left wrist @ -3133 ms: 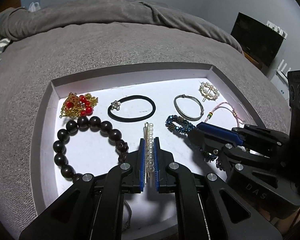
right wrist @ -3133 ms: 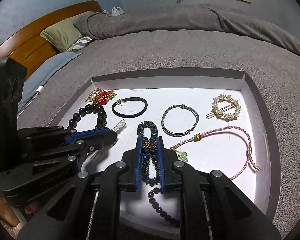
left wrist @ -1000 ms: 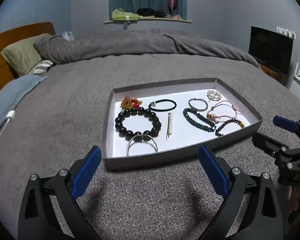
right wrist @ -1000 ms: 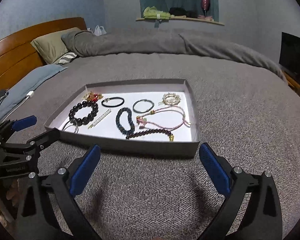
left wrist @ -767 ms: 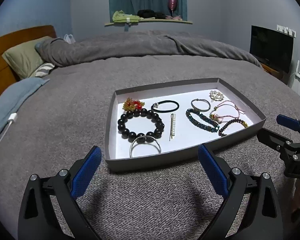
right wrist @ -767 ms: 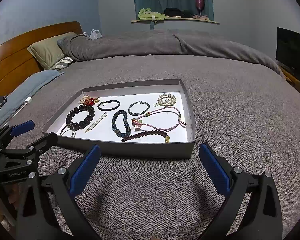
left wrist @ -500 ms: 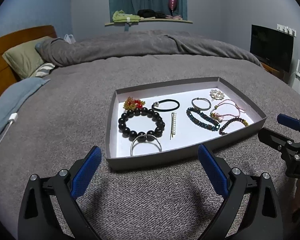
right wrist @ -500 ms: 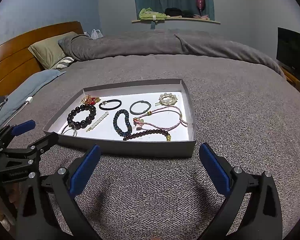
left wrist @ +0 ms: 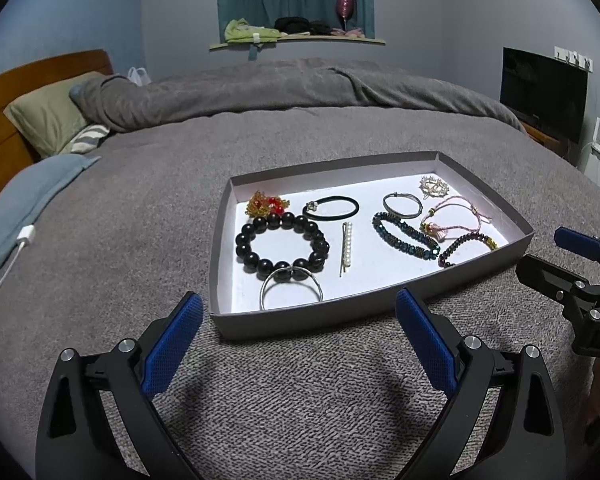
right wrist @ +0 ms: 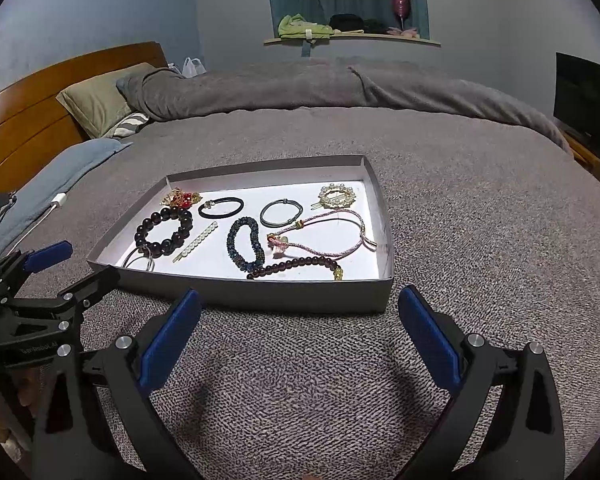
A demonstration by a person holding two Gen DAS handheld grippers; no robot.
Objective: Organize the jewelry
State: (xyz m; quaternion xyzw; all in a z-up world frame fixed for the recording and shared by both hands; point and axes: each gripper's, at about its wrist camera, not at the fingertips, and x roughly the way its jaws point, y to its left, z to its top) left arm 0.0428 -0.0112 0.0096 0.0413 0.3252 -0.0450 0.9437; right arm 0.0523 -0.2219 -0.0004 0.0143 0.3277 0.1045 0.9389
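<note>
My left gripper (left wrist: 296, 336) hangs over the grey blanket (left wrist: 300, 400) with its blue-padded jaws spread wide and nothing between them, and my right gripper (right wrist: 298, 332) is the same, wide apart and empty, just short of the tray's near wall. The shallow grey tray (right wrist: 260, 292) sits on the bed ahead of both, and all the jewelry lies on its white floor. At the left end is a bracelet of big black beads (left wrist: 282, 246), with a silver ring-shaped bangle (left wrist: 290, 290) touching its near edge and a red and gold cluster (left wrist: 266, 205) just behind it. Beside the beads lies a pearl hair clip (left wrist: 346, 248), and behind that a black hair tie (left wrist: 332, 208). Toward the middle are a dark blue beaded bracelet (right wrist: 246, 244) and a thin grey bangle (right wrist: 281, 213). On the right lie a pink cord bracelet (right wrist: 324, 232), a round pearl brooch (right wrist: 337, 196) near the far corner, and a dark red bead strand (right wrist: 296, 266) along the near wall.
</note>
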